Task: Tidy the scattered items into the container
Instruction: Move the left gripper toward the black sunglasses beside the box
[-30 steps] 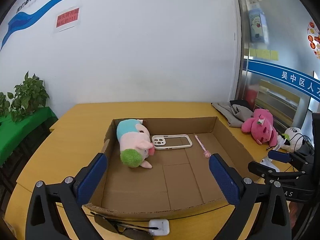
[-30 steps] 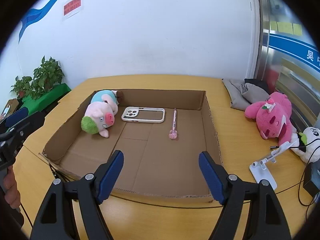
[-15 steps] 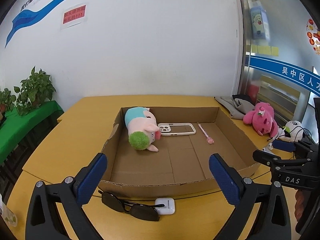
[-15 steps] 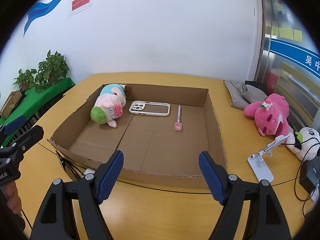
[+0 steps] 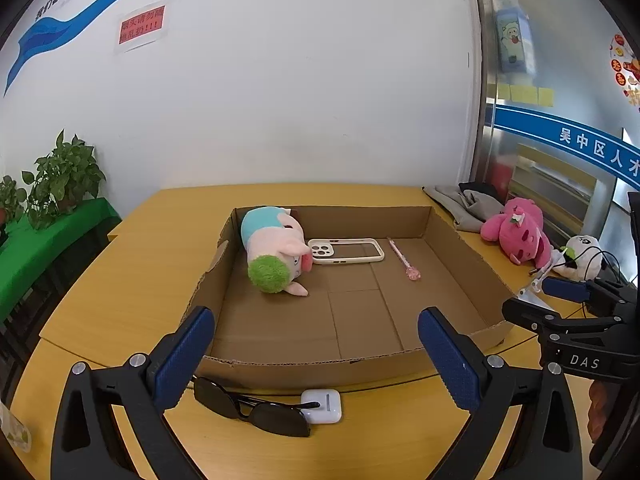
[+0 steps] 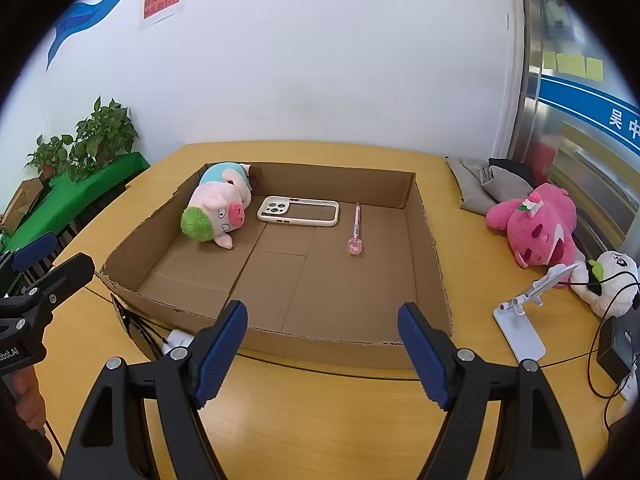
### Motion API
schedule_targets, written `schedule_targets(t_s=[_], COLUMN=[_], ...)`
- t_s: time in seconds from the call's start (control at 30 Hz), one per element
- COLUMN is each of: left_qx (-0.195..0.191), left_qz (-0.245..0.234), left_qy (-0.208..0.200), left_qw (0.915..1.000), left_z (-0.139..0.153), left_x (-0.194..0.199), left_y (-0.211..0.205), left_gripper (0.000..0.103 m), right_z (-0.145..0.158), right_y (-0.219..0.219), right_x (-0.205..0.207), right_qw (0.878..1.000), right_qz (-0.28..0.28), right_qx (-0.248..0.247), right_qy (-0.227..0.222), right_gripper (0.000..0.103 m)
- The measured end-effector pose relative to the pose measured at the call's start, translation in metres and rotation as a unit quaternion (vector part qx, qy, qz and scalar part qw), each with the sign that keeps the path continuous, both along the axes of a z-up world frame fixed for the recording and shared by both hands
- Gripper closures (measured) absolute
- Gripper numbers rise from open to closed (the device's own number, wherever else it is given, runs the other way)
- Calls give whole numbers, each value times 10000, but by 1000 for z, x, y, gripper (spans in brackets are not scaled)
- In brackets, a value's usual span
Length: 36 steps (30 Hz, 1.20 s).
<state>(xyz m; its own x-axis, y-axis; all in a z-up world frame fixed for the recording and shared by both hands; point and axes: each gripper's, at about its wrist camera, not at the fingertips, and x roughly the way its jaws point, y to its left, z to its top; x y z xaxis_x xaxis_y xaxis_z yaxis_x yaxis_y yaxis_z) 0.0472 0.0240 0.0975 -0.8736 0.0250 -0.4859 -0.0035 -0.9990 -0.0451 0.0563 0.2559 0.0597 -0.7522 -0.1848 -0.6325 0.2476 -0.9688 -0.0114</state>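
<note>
A shallow cardboard box point(image 5: 304, 364) point(image 6: 434, 240) lies on the yellow table. Inside it are a pig plush point(image 5: 276, 254) point(image 6: 218, 210), a cream phone case point(image 5: 346, 251) point(image 6: 298, 211) and a pink pen point(image 5: 403, 259) point(image 6: 355, 230). Black sunglasses point(image 5: 252, 406) point(image 6: 138, 330) and a white earbud case point(image 5: 322, 405) point(image 6: 178, 340) lie on the table just outside the box's near wall. My left gripper point(image 5: 318, 350) is open and empty, above them. My right gripper point(image 6: 322, 354) is open and empty, in front of the box.
A pink bear plush point(image 6: 538, 226) point(image 5: 516, 230), a white panda plush point(image 6: 612, 280), a white phone stand point(image 6: 524, 320), grey clothes point(image 6: 486, 184) and cables lie right of the box. Potted plants point(image 6: 92, 140) stand on a green shelf at left. A white wall is behind.
Both grippers have pulled back from the box and risen. The sunglasses and earbud case now show fully in the left wrist view. Nothing was picked up.
</note>
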Motion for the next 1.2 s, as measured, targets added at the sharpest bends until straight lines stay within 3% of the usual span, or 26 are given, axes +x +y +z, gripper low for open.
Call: schedule_targets(t_s=[0.8, 1.0, 1.2], left_qx=[154, 436, 911], left_qz=[14, 119, 340], left_qy=[-261, -585, -1172], left_qw=[9995, 9973, 9883], left_z=[-16, -37, -76], left_x=[-3, -6, -16], left_y=[-16, -40, -73], left_gripper=[0, 0, 0], right_z=[-7, -17, -36], right_y=[-5, -16, -41], right_x=[1, 3, 8], right_qw=[9999, 9985, 9915], right_qz=[117, 459, 1111], right_qx=[-12, -19, -10], right_qy=[-98, -284, -682], right_gripper=[25, 25, 25])
